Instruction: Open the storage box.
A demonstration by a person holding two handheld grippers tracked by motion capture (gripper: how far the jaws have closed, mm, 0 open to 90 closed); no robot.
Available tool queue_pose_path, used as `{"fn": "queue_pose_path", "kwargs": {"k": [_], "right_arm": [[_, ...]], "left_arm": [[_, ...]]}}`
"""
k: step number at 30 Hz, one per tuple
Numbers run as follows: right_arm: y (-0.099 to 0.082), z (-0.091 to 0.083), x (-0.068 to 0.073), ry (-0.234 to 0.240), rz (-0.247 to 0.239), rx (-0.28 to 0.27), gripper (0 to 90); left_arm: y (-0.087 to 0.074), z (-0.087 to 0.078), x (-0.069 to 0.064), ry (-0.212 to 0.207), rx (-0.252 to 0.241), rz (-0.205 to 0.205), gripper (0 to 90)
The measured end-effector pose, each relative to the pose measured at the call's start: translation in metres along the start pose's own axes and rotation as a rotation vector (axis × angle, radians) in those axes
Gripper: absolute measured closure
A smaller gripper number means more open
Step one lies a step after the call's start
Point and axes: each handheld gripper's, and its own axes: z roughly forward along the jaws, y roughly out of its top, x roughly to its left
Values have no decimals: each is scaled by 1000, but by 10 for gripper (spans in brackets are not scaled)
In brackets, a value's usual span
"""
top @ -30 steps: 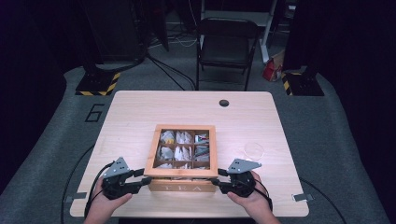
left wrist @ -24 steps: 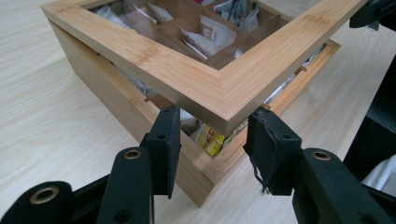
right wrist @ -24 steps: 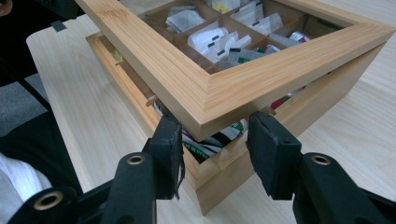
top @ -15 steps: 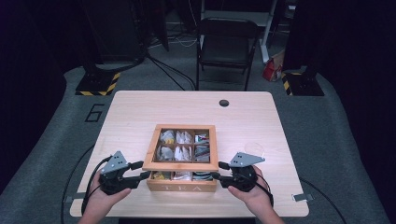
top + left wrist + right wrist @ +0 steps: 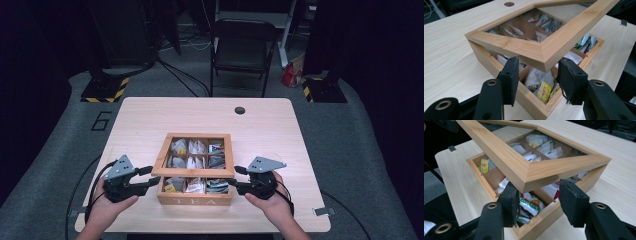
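Note:
A wooden tea box (image 5: 195, 201) stands near the table's front edge, its compartments full of tea bags (image 5: 543, 88) (image 5: 529, 203). Its glass-paned lid (image 5: 192, 171) (image 5: 524, 47) (image 5: 536, 170) is tilted up at the front, hinged at the back. My left gripper (image 5: 152, 176) (image 5: 539, 75) has the lid's front-left corner between its pads. The front-right corner sits between the pads of my right gripper (image 5: 232, 178) (image 5: 539, 195). Both pairs of jaws have just been opening a little, with the corners still wedged between them and the lid held up.
The light wooden table (image 5: 150, 120) has a round cable hole (image 5: 240, 110) at the back. Behind the table stands a black folding chair (image 5: 242, 47), with a red bag (image 5: 290, 75) beside it. Stands with yellow-black striped bases (image 5: 102, 92) are on the grey floor.
The lid's front edge has come up off the box, from resting flat to tilted up. Both hands have risen with it.

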Motion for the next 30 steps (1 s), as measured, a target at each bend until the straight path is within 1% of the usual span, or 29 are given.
{"fn": "queue_pose_path", "kwargs": {"k": [1, 3, 4, 6, 8, 11, 13, 14, 15, 16, 17, 19, 21, 22, 23, 24, 25, 26, 28, 29, 30], "right_arm": [[2, 0, 0, -3, -2, -4, 504], [7, -1, -2, -5, -12, -7, 498], [9, -2, -2, -6, -16, -8, 496], [12, -3, -3, -9, -19, -11, 493], [15, -4, -3, -15, -26, -14, 488], [20, -5, -5, -15, -42, -21, 487], [24, -6, -5, -18, -41, -25, 487], [25, -6, -5, -18, -42, -26, 487], [26, -6, -5, -19, -49, -28, 487], [28, -6, -6, -22, -59, -28, 488], [29, -6, -5, -21, -50, -29, 488], [32, -7, -5, -23, -66, -27, 487], [35, -7, -6, -25, -74, -23, 490], [37, -8, -7, -23, -78, -22, 493], [37, -8, -7, -23, -78, -22, 493], [39, -7, -7, -27, -77, -27, 494], [41, -8, -8, -21, -80, -23, 495], [42, -8, -8, -23, -73, -19, 496], [44, -8, -9, -22, -84, -21, 499], [45, -9, -10, -20, -80, -16, 501], [47, -8, -10, -23, -80, -25, 502]], "left_arm": [[2, 0, 1, 2, -8, 0, 521], [6, -2, 2, -1, -6, 8, 521], [7, -1, 3, 4, -17, 6, 521], [10, -3, 5, -3, -11, 12, 521], [14, -3, 5, 0, -20, 9, 521], [19, -4, 6, 2, -23, 22, 523], [21, -4, 7, 7, -26, 30, 522], [23, -5, 8, 2, -20, 30, 522], [24, -5, 8, 5, -24, 31, 523], [25, -5, 9, 1, -24, 34, 523], [26, -5, 9, 1, -28, 34, 523], [28, -6, 11, -6, -29, 32, 523], [30, -6, 13, -10, -34, 31, 524], [31, -6, 13, -6, -36, 31, 525], [31, -6, 13, 1, -44, 32, 525], [32, -6, 14, -5, -42, 36, 525], [32, -6, 14, -2, -49, 36, 525], [32, -6, 15, -6, -59, 33, 525], [32, -6, 17, -10, -58, 28, 519], [32, -5, 17, -8, -61, 27, 519], [31, -4, 19, -10, -55, 25, 519]]}}
